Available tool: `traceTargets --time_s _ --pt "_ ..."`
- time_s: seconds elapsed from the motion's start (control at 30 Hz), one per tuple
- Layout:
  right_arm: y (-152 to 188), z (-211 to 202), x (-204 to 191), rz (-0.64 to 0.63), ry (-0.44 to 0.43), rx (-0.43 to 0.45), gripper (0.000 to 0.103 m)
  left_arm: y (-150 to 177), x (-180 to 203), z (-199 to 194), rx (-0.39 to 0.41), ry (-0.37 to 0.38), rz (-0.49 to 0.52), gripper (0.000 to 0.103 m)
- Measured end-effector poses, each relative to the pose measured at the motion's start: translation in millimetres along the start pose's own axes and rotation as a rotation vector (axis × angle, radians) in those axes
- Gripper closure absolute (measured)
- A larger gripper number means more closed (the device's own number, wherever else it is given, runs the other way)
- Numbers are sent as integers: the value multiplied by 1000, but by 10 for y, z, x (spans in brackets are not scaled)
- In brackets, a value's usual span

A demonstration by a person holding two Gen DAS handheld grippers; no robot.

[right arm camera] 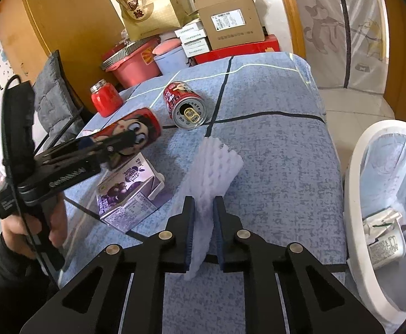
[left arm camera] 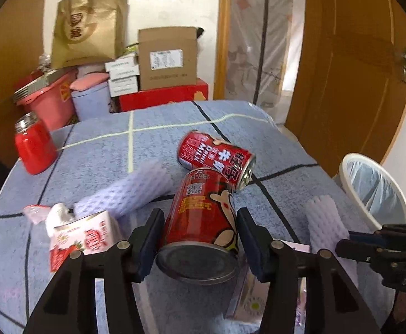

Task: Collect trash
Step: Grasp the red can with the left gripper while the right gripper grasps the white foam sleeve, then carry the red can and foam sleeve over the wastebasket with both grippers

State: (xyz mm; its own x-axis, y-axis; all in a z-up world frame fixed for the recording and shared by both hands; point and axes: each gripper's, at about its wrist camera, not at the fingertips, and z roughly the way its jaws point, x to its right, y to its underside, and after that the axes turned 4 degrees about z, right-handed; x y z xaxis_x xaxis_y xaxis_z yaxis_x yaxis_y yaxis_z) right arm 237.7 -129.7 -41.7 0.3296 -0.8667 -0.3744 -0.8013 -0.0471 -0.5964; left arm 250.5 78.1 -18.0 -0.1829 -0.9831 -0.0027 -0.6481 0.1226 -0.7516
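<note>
1. Two tools are loaded. The left tool (left arm camera: 200,239) is closed around a red can (left arm camera: 200,211), one pad on each side of its body, base toward the camera. The right tool (right arm camera: 204,233) is pinched nearly shut on a white foam net (right arm camera: 214,172).

2. Risk, left side: the held can is smooth and round, gripped only at its flanks and tilted. In my judgement it could roll or slide out during the carry, most likely if the tool is swung or tipped.

3. Risk, right side: the foam net is soft and only its near end sits between the pads; the rest trails forward over the counter (right arm camera: 272,153). It could pull free, or snag on the way to the bin.

4. Risk, crossing: the white bin (right arm camera: 359,194) stands beside the counter's right edge, close to the right tool. The left tool would have to reach across, and the two tools could collide.

5. Position of remaining trash: a second red can (left arm camera: 217,158) lies on its side just beyond the held can. Another foam net (left arm camera: 127,192) and a strawberry carton (left arm camera: 77,239) lie left of the left tool. A purple carton (right arm camera: 130,192) lies between the two tools.

6. Bin contents: crumpled packaging is already inside. Whether the cans are empty cannot be told.
</note>
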Motion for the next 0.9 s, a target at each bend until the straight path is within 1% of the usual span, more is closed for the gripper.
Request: traceTargets --time_s 0.3,0.53,0.7,0.9 --pt "23 -219 -24 -8 -14 40 91 18 35 -401 56 -17 -26 49" --pt "81 -453 -12 1 -33 73 91 55 184 -682 93 3 -51 49" --pt "168 -619 55 11 -51 89 91 82 356 -798 91 17 -55 49" --pt "194 -893 304 46 -34 131 91 38 678 -872 104 49 -41 49"
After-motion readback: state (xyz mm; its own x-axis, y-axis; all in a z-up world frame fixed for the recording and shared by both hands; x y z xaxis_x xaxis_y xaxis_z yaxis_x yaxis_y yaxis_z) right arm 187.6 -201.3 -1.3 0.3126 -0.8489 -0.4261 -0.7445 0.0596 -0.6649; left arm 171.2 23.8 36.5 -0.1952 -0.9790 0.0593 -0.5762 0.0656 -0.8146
